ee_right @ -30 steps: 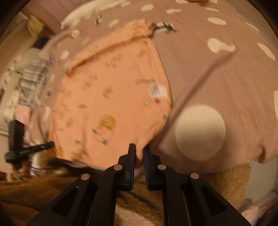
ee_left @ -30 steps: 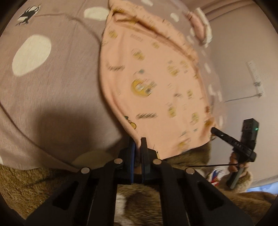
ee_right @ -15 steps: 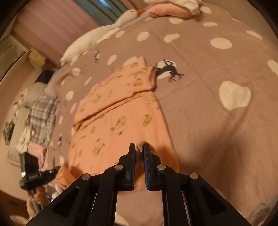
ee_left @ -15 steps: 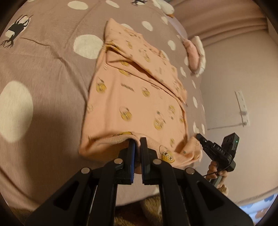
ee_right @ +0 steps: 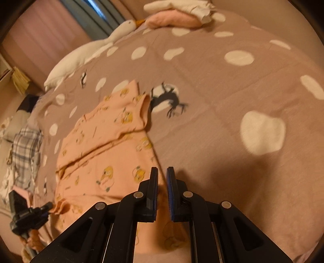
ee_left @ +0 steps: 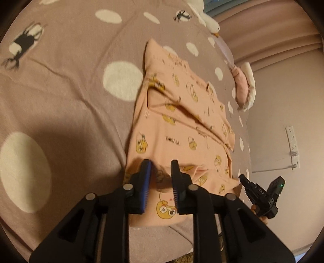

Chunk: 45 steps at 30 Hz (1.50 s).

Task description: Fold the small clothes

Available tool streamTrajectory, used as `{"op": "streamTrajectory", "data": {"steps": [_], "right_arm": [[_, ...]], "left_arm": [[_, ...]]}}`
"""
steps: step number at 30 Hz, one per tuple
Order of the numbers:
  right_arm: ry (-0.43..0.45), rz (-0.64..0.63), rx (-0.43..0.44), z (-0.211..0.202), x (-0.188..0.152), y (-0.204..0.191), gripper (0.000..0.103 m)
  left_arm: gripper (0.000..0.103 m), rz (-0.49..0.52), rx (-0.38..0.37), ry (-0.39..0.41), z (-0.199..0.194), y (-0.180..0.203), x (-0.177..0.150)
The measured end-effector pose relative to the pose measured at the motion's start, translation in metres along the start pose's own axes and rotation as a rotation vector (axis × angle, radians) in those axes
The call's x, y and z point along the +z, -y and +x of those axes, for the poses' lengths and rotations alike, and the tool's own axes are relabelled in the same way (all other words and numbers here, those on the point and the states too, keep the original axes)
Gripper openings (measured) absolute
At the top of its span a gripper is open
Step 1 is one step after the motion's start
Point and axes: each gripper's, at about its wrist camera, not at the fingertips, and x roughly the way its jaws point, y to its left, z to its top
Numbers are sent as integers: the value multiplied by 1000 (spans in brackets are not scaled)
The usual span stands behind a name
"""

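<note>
garment's (ee_right: 105,161) near hem hidden behind right tool (ee_right: 162,172), dotted bedspread (ee_right: 243,81) motion-blurred

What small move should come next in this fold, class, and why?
Probably open the right gripper to drop its corner. The lower hem of the peach garment already lies folded up on the bedspread; the left gripper has just been opening its jaws, cloth loose between them, while the right looks clamped on the hem.

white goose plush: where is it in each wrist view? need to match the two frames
Left wrist: white goose plush at the top edge, right of centre, orange beak pointing down-right toward the pink cushion.
Right wrist: goose stretched along the upper left, beak toward the same cushion.
Shared landmark: peach garment on the spotted bedspread.
</note>
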Motion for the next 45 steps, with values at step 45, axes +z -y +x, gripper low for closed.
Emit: {"op": "streamTrajectory", "data": {"steps": [45], "right_arm": [[28, -210, -80, 4, -17, -28, 4]], "left_arm": [[29, 395, 304, 53, 45, 46, 2]]}}
